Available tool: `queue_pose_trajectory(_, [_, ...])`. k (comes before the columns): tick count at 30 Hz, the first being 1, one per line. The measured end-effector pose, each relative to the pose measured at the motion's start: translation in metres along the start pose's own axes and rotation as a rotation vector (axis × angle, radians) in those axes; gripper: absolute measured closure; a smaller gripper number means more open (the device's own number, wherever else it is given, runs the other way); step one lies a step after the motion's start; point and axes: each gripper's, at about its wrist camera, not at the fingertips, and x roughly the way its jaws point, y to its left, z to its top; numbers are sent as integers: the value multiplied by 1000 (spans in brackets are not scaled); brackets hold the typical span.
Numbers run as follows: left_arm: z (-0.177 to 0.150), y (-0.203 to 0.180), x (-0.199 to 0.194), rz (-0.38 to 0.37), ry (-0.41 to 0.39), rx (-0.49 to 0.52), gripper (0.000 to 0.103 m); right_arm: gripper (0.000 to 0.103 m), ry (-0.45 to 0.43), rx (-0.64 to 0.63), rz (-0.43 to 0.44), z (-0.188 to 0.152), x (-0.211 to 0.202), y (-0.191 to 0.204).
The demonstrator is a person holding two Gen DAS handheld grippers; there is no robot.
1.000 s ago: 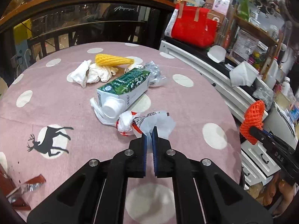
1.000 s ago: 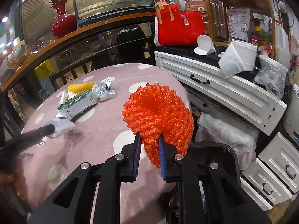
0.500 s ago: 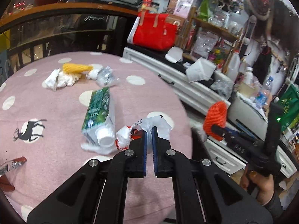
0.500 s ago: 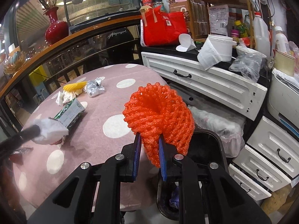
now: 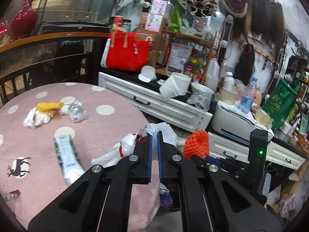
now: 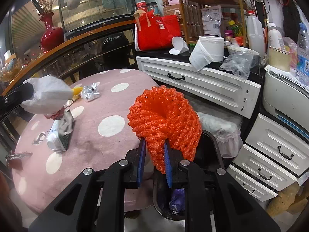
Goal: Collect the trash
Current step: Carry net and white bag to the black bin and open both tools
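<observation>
On my far left the pink polka-dot tablecloth (image 5: 108, 133) carries what is left of the litter: a torn brown-red wrapper (image 5: 10, 195) at the near edge, a heap of crumpled white tissue (image 5: 36, 118) with a yellow foam net (image 5: 49, 106) lying on it, and a scrunched silvery wrapper (image 5: 76, 112) just beside that. Nearer me a green-and-white carton (image 5: 66, 158) lies on its side, cap end toward me.

My left gripper (image 5: 154, 133) is pinched tight on a crumpled white plastic bag (image 5: 164, 133) with red print; the bag puffs out past both pads and trails a loose tail down to the left, hanging above the table edge. From the right wrist camera I see the same bag as a pale wad off the table, over the carton.

Further right, my right gripper (image 6: 154, 145) is clamped on an orange foam fruit net (image 6: 164, 116), a flared, honeycombed sleeve bunched to a neck between the pads. It sits above the black bin (image 6: 218, 154), which stands between the table and the white drawers (image 6: 193, 79); something purple (image 6: 177, 195) lies inside the bin.
</observation>
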Motion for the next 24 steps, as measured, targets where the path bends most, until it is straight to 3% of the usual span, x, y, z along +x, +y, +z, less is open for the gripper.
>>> queue_pose_trajectory(11, [-17,-37,39,-102,94,41,98,85,69,71,-71,-26,6,-35])
queue_pose_trajectory(17, [-32,-51,60,-105,146,75,98,84,142,152,-86,-41,29,-60])
queue_pose_trajectory(20, [-39,-56,70,-102,170,91,98,60,187,205,-88,-53,44,-73])
queue_pose_trajectory(21, [-40,-56,73,-101,176,95,98,44,200,227,-87,-58,49,-77])
queue_pose_trajectory(22, [-42,-58,77,-100,187,102,98,39,208,240,-89,-61,51,-79])
queue_pose_trajectory(24, [-49,-61,86,-98,210,116,98,39,224,261,-95,-68,56,-84])
